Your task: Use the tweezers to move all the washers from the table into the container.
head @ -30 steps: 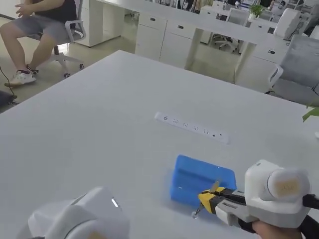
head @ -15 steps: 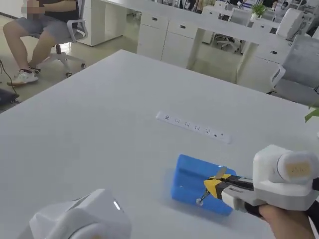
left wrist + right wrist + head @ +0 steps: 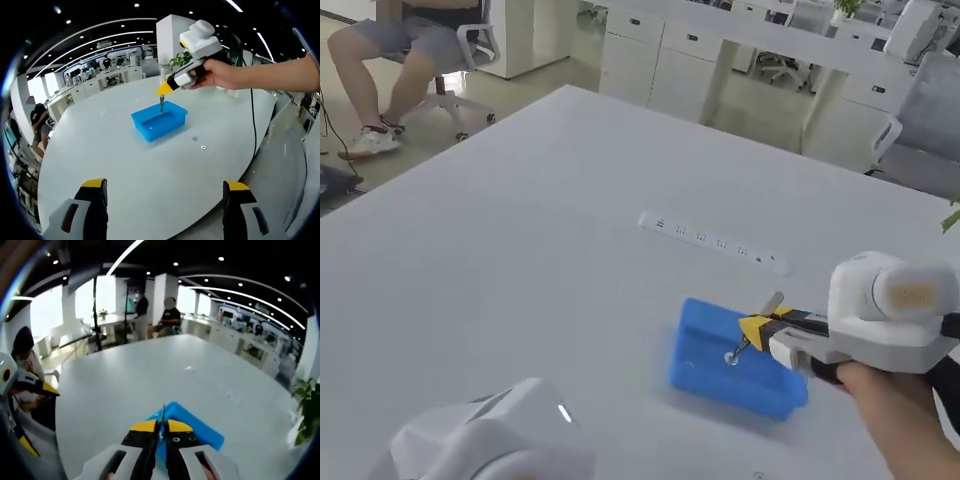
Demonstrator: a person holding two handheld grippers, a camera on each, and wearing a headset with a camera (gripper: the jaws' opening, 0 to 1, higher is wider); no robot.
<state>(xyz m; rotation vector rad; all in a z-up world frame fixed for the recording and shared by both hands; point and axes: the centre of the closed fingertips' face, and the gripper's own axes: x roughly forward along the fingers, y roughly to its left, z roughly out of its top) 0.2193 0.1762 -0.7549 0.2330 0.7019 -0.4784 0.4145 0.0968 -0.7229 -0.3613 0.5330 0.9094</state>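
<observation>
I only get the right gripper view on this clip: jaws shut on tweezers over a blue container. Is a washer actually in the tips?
Observer: Yes. The head view shows the right gripper holding the tweezers with a washer at the tips, above the blue container.
Operator: Any on the table?
Observer: The left gripper view shows a loose washer on the table beside the container; a speck near it is too small to tell.
Operator: And the left gripper?
Observer: The left gripper has its jaws wide apart, holding nothing.
</observation>
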